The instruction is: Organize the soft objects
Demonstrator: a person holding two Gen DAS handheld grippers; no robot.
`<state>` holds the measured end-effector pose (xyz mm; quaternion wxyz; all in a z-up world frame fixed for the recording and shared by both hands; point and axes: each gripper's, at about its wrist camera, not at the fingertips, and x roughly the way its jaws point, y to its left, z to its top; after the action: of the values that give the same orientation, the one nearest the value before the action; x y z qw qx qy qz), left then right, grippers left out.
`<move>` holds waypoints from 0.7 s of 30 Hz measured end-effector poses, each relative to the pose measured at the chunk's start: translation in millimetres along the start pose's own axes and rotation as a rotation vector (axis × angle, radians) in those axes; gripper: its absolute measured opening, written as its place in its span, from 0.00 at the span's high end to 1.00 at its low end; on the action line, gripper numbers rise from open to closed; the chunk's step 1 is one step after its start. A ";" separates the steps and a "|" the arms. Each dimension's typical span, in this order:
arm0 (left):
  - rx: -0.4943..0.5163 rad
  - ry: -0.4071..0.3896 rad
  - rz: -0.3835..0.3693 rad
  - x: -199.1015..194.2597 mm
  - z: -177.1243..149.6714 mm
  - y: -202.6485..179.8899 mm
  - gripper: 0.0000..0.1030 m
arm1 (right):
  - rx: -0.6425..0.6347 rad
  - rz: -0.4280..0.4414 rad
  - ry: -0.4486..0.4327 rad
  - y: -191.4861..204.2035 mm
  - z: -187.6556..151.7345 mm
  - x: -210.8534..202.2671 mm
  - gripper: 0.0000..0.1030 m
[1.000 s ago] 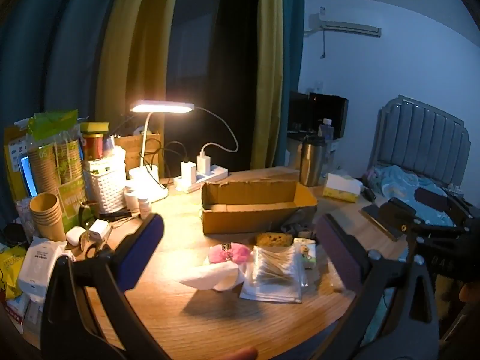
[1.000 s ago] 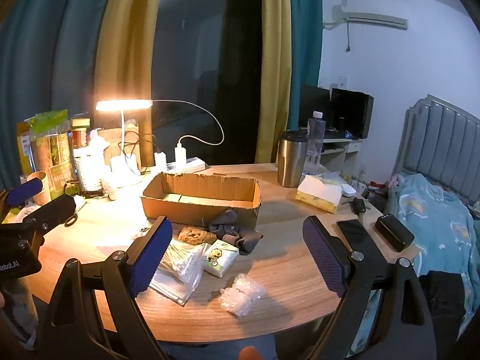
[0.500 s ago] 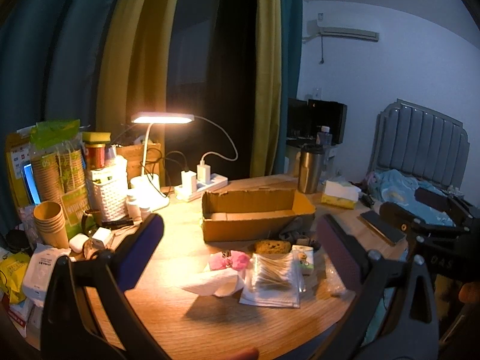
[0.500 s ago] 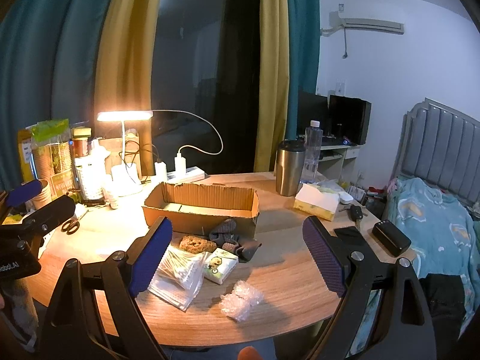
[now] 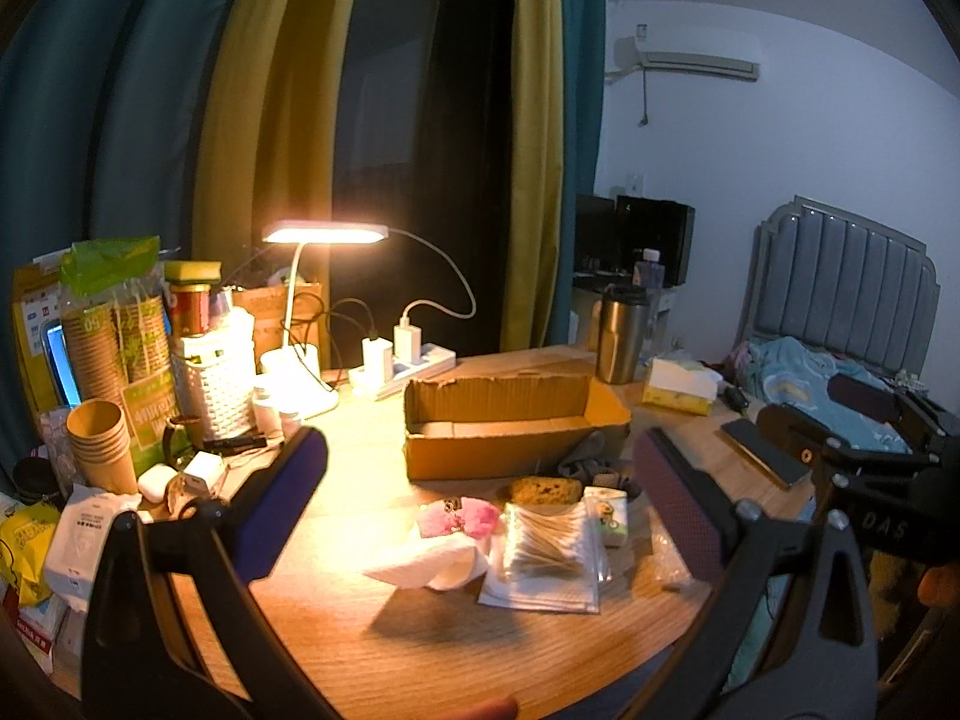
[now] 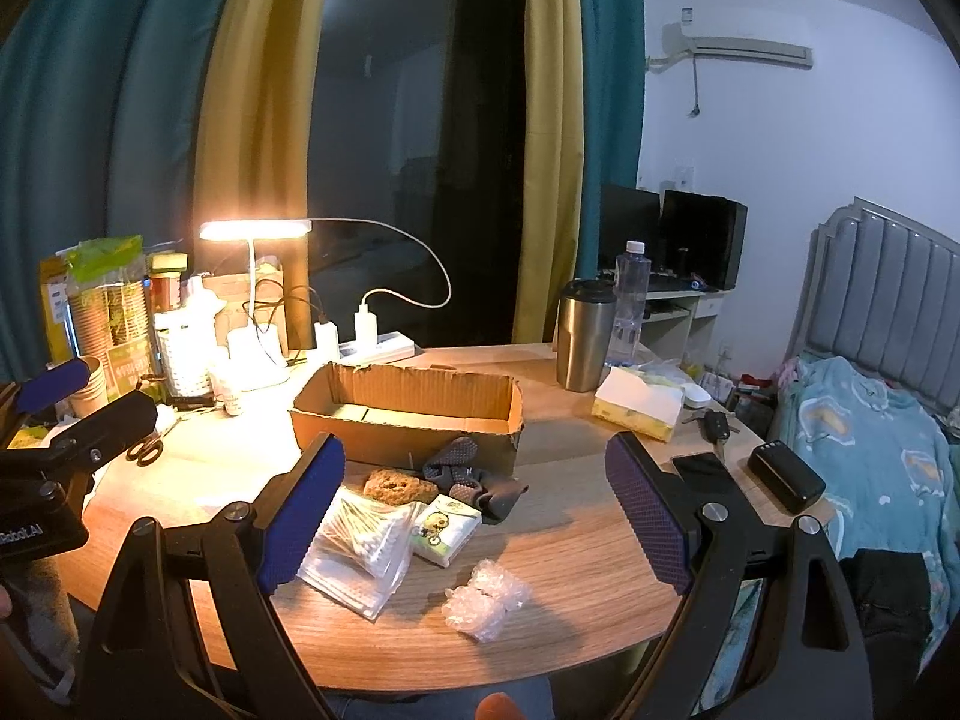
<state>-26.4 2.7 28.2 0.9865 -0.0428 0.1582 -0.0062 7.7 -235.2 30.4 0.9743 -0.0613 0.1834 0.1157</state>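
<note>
An open cardboard box [image 5: 510, 426] [image 6: 408, 414] sits mid-table. In front of it lie a brown sponge [image 5: 545, 489] [image 6: 397, 486], a pink fluffy item [image 5: 459, 517], a white tissue wad [image 5: 429, 558], a bag of cotton swabs [image 5: 543, 543] [image 6: 366, 540], a small tissue pack [image 6: 447, 528], dark socks [image 6: 474, 474] and a bubble-wrap piece [image 6: 486, 597]. My left gripper [image 5: 480, 492] hovers open above the near table edge, empty. My right gripper [image 6: 474, 504] is open too, empty, over the soft items.
A lit desk lamp [image 5: 324, 234], power strip [image 5: 402, 363], white basket [image 5: 210, 384], paper cups [image 5: 102, 444] and packets crowd the left. A steel tumbler [image 6: 582, 336], tissue box [image 6: 639, 402], keys, phone [image 6: 702, 468] and black case [image 6: 786, 477] lie right. A bed [image 6: 870, 420] stands beyond.
Both views have shifted slightly back and up from the table; the items sit a little lower in frame. Both grippers stay open and nothing on the table has moved.
</note>
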 end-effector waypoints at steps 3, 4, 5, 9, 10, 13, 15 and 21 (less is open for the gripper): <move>-0.001 0.000 0.000 -0.5 -0.9 -0.4 0.00 | 0.001 0.000 0.001 0.0 -0.3 0.2 0.12; -0.002 0.001 0.000 -0.6 -1.4 -0.2 0.00 | -0.002 0.002 0.002 1.9 -0.3 -0.5 0.12; -0.001 0.001 0.000 -0.6 -1.5 -0.4 0.00 | -0.002 0.002 0.001 2.1 -0.5 -0.4 0.12; 0.000 0.001 0.000 -0.7 -1.6 -0.5 0.00 | -0.001 0.000 0.000 2.0 -1.4 -0.8 0.12; 0.000 0.001 0.001 -0.7 -1.6 -0.5 0.00 | -0.001 0.001 0.001 2.4 -1.2 -0.5 0.12; -0.001 0.003 0.000 -0.4 -1.2 -0.1 0.00 | -0.001 -0.001 0.001 2.4 -1.6 -0.6 0.12; 0.000 0.003 0.001 -1.6 -3.0 -0.3 0.00 | -0.001 -0.001 -0.001 2.2 -1.8 -0.9 0.12; 0.000 0.004 0.000 -1.4 -2.7 0.0 0.00 | -0.001 -0.001 0.000 2.6 -1.8 -0.7 0.12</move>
<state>-28.6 2.5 26.1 0.9862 -0.0427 0.1600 -0.0063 5.8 -233.0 28.8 0.9743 -0.0620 0.1832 0.1155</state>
